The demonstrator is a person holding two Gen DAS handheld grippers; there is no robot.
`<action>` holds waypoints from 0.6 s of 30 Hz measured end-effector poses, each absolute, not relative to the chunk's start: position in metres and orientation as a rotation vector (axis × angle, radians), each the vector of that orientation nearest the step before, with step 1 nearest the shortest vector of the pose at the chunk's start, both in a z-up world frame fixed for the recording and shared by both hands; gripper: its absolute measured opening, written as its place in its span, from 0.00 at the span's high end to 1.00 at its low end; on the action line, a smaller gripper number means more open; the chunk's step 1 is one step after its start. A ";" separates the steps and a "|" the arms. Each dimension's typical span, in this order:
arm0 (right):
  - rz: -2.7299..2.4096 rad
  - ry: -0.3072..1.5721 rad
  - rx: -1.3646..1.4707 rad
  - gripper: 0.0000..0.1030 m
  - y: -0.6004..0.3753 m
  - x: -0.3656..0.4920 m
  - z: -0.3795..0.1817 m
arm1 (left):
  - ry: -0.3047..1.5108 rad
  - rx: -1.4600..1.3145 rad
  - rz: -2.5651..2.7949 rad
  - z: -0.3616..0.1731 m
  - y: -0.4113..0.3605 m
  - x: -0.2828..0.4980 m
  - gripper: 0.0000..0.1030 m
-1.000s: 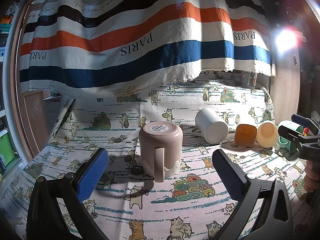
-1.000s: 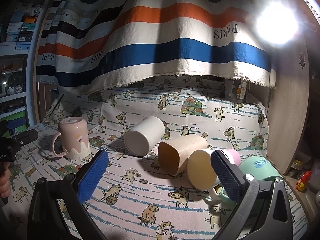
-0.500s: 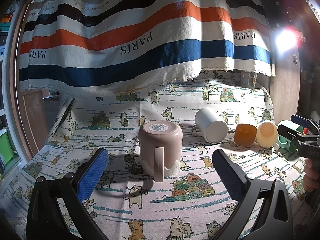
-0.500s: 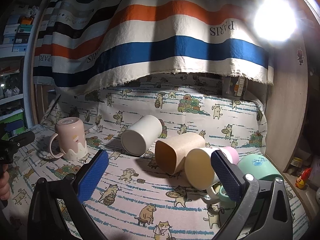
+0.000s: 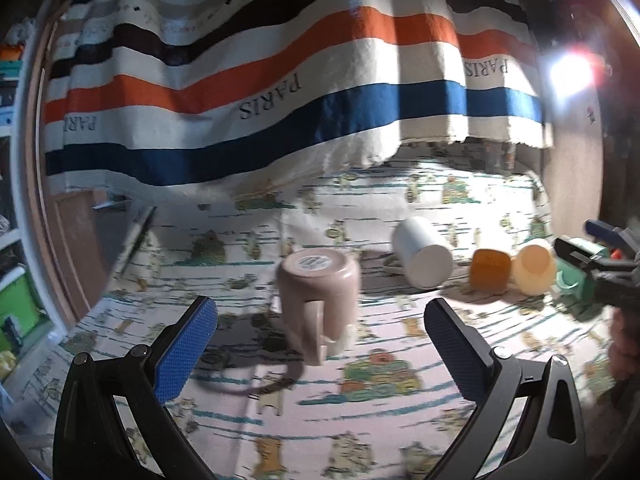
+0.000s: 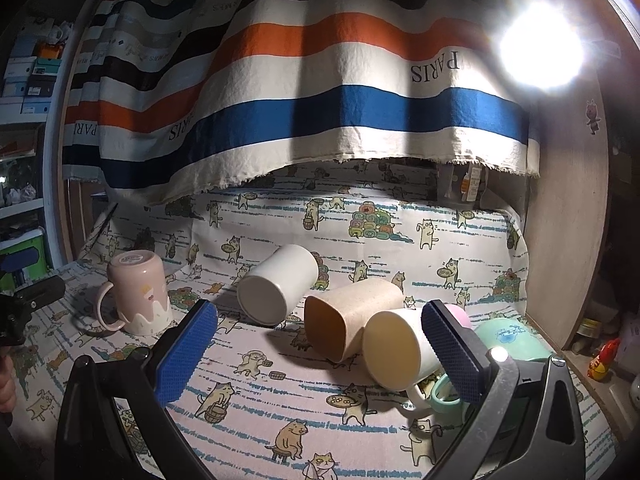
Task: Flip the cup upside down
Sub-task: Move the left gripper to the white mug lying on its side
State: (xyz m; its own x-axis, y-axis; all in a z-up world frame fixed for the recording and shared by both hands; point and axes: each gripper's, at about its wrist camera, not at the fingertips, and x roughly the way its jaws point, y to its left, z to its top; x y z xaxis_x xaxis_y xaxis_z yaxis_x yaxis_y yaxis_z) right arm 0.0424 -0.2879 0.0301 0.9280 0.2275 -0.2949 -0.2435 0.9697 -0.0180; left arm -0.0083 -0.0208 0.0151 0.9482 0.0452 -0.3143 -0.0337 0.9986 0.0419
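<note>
A pink mug (image 5: 318, 300) stands upside down on the cat-print cloth, handle toward me; it also shows in the right wrist view (image 6: 138, 294) at the left. My left gripper (image 5: 320, 348) is open and empty, a little short of that mug. My right gripper (image 6: 320, 348) is open and empty, in front of cups lying on their sides: a white cup (image 6: 276, 284), a tan cup (image 6: 348, 318) and a cream mug (image 6: 400, 350).
A pink cup (image 6: 456, 316) and a mint green mug (image 6: 512, 344) lie behind the right finger. A striped cloth (image 6: 320, 92) hangs over the back. A wooden wall (image 6: 568, 240) closes the right side. The cat-print cloth (image 6: 280, 408) covers the table.
The left wrist view has shifted and blurred slightly; the pink mug sits a little lower and left between the fingers. The right gripper has moved a little nearer the lying cups.
</note>
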 end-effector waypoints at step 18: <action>0.179 0.234 0.035 0.00 -0.351 0.054 0.087 | 0.483 -0.018 -0.065 0.085 -0.066 0.057 0.01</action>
